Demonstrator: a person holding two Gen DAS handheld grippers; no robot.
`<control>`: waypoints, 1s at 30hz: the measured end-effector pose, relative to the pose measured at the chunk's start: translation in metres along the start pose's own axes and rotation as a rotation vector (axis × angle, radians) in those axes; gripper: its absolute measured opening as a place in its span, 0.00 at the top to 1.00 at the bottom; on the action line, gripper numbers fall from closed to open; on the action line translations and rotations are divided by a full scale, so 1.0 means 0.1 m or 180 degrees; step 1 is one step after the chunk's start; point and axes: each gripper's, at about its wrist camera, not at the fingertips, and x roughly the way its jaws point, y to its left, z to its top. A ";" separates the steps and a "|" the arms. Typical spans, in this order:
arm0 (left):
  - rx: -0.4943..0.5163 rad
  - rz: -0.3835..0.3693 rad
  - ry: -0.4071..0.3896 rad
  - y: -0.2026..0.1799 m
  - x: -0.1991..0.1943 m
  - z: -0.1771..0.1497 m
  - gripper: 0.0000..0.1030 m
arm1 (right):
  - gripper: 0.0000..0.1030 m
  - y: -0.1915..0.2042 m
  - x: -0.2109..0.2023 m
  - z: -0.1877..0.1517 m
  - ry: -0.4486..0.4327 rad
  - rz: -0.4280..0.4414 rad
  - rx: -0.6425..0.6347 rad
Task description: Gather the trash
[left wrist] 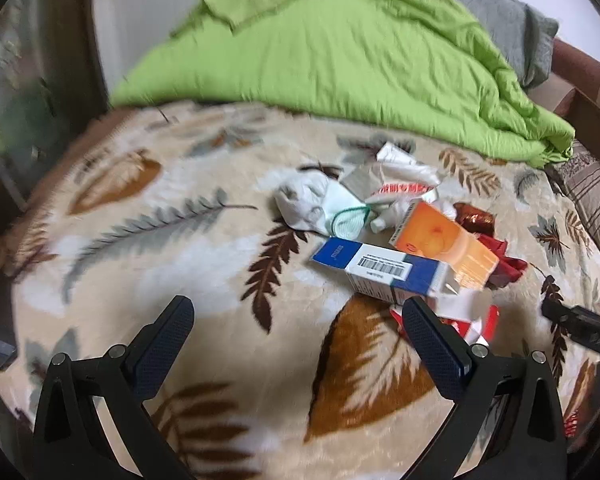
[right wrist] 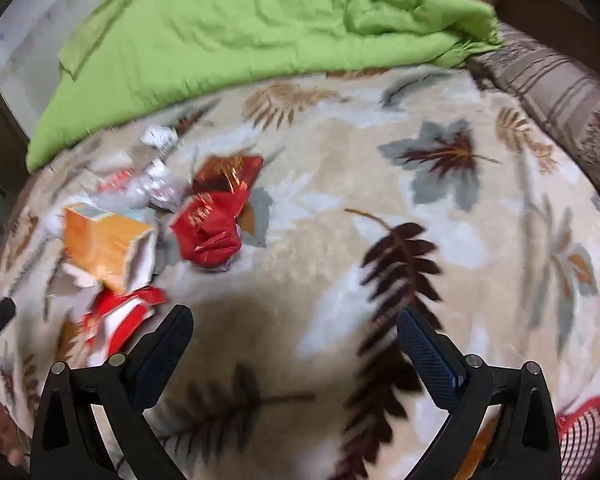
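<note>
A pile of trash lies on a leaf-patterned blanket (left wrist: pixel 204 272). In the left wrist view it holds a blue and white box (left wrist: pixel 380 270), an orange box (left wrist: pixel 446 246), crumpled white tissue (left wrist: pixel 304 200), white paper scraps (left wrist: pixel 400 172) and red wrappers (left wrist: pixel 504 264). My left gripper (left wrist: pixel 298 312) is open and empty, just short of the blue box. In the right wrist view the orange box (right wrist: pixel 106 242), a crumpled red wrapper (right wrist: pixel 214 224) and a red and white wrapper (right wrist: pixel 118 318) lie to the left. My right gripper (right wrist: pixel 294 320) is open and empty over bare blanket (right wrist: pixel 340 200).
A green quilt (left wrist: pixel 340 60) is bunched at the back of the bed, with a grey pillow (left wrist: pixel 508 20) behind it. A striped sheet (right wrist: pixel 560 88) shows at the right edge. A red mesh item (right wrist: pixel 584 432) sits at the lower right.
</note>
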 end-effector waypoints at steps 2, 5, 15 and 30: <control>0.0025 0.0071 -0.0167 -0.06 -0.18 -0.08 0.00 | 0.00 -0.01 -0.25 -0.07 -0.0212 -0.0008 -0.0064; 0.0094 0.0122 -0.0498 -0.13 -0.48 -0.29 0.00 | 0.00 0.05 -0.57 -0.24 -0.0587 -0.0078 -0.0252; 0.0498 0.0193 -0.1007 -0.43 -1.01 -0.84 0.00 | 0.00 0.29 -1.16 -0.86 -0.1257 -0.0201 -0.0679; 0.0204 0.0157 -0.0821 -0.18 -0.94 -0.88 0.00 | 0.00 0.25 -1.16 -0.98 -0.1241 -0.0178 -0.0651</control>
